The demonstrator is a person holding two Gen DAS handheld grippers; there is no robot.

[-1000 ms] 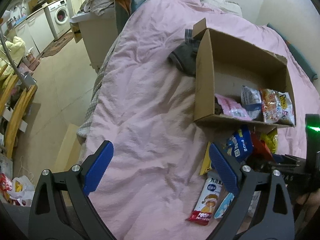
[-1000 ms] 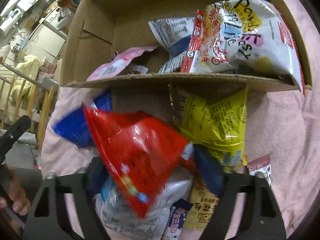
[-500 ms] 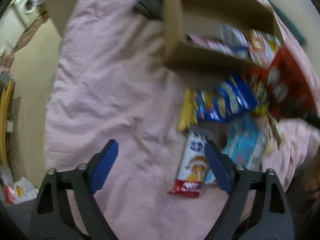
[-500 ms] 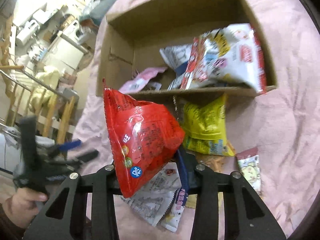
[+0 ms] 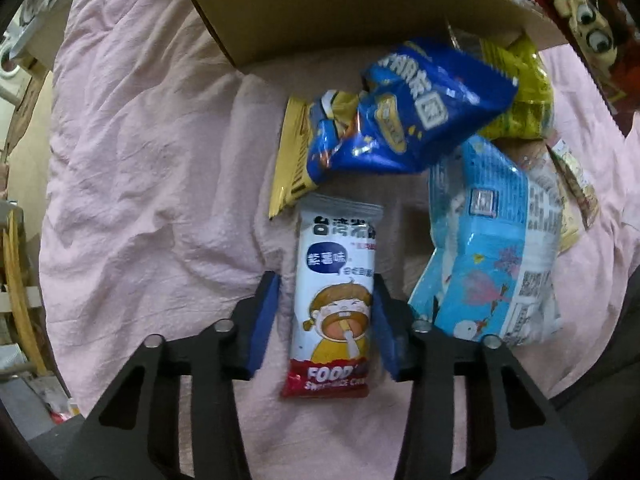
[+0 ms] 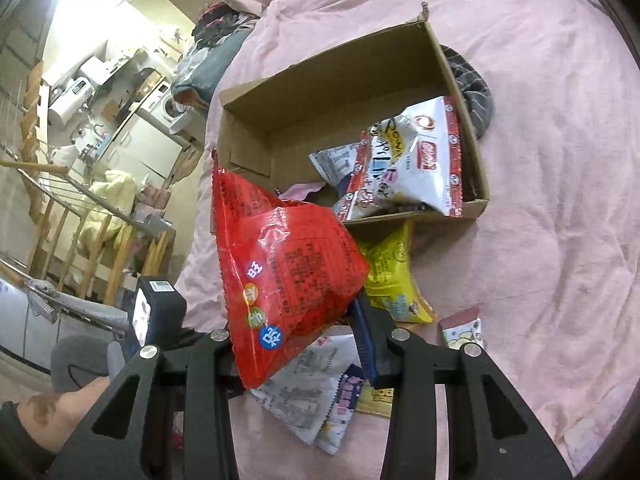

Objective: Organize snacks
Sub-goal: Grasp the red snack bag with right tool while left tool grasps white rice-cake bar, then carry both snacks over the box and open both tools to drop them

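Red and puffy, the big bag [image 6: 286, 276] hangs pinched in the right tongs [image 6: 296, 344] above the near edge of the cardboard box [image 6: 256, 116], and since only its lower corner seems caught I'd guess it could slide free or snag that edge and drop back among the packets on the pink bedspread [image 6: 560, 200]. The left tongs [image 5: 326, 320] point down over the white snack bar [image 5: 336, 300] lying flat just outside the box, jaws narrowing on either side of it, the right pad against the wrapper, the left a sliver off. On bedding that soft, the bar may squirm out.
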